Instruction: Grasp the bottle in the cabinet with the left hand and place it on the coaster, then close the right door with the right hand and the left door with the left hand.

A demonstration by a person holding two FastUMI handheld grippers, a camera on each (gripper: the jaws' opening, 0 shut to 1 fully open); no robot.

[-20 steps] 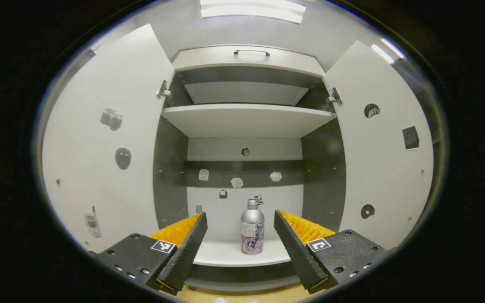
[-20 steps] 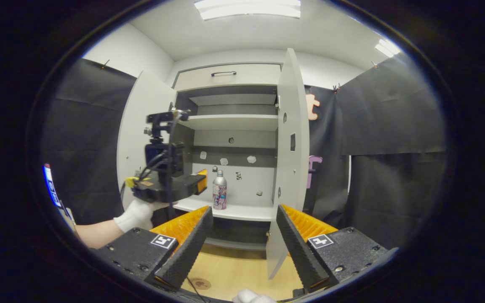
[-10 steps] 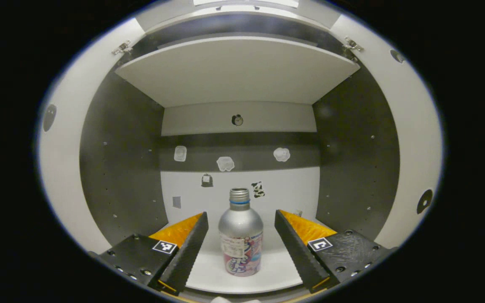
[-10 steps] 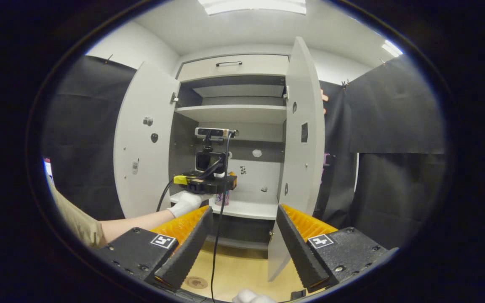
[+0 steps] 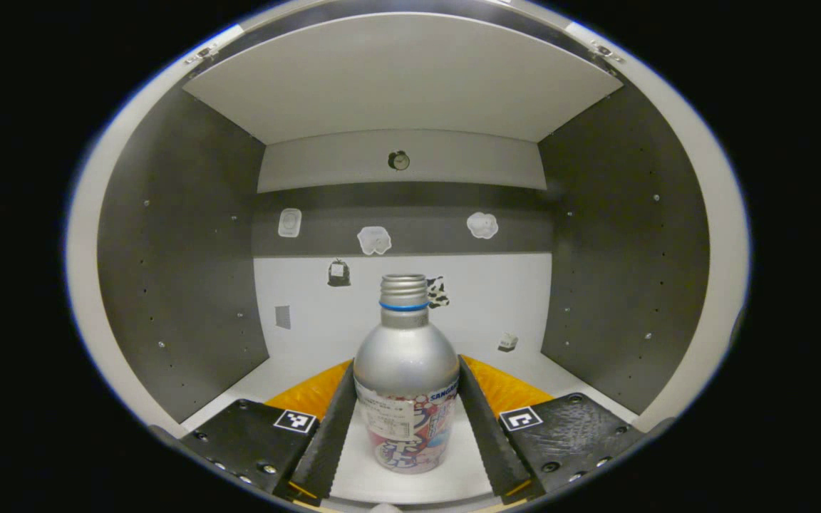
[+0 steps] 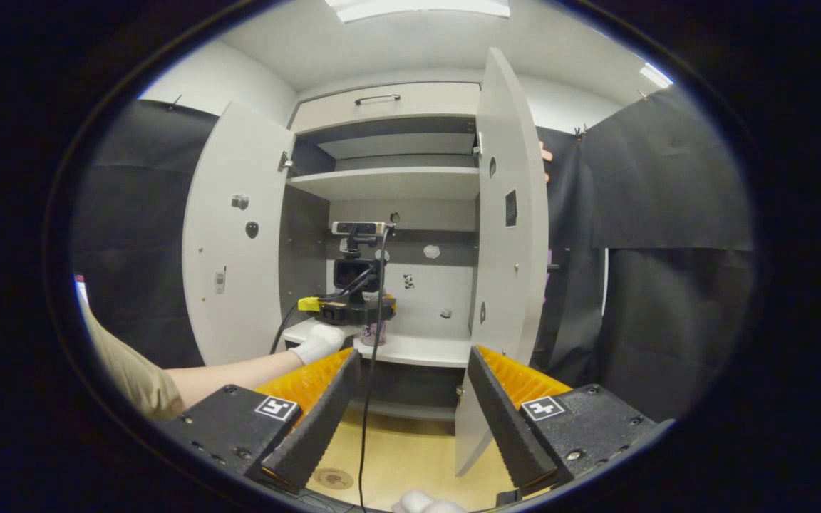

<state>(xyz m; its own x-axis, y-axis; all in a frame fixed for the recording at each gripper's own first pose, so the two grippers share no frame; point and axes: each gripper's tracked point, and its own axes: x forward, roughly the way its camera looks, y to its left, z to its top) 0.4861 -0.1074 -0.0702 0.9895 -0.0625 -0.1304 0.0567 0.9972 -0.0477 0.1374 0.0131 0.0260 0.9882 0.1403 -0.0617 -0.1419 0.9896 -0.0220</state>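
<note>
In the left gripper view, my left hand-held gripper (image 5: 405,420) sits at the bottom centre of the frame, its two fingers (image 5: 328,434) pressed against either side of the bottle (image 5: 406,388), clenched on its lower, labelled body. The bottle stands upright on the white shelf (image 5: 268,370) inside the cabinet, its silver shoulder and capless threaded neck rising to mid-frame. Behind it, small stickers dot the back wall (image 5: 496,299), and a higher shelf (image 5: 403,78) spans the top of the frame.

In the right gripper view, my right hand-held gripper (image 6: 410,410) fills the bottom of the frame, its fingers spread wide and nothing between them. Just past them at the bottom left lies the coaster (image 6: 332,478) on the wooden floor, with a black cable (image 6: 366,399) hanging above it. Farther in, my gloved hand (image 6: 316,343) holds the left gripper at centre frame inside the cabinet, where the bottle's base (image 6: 373,332) shows beneath it on the shelf. The right door (image 6: 514,271) stands open at centre right, the left door (image 6: 236,235) open at centre left.
</note>
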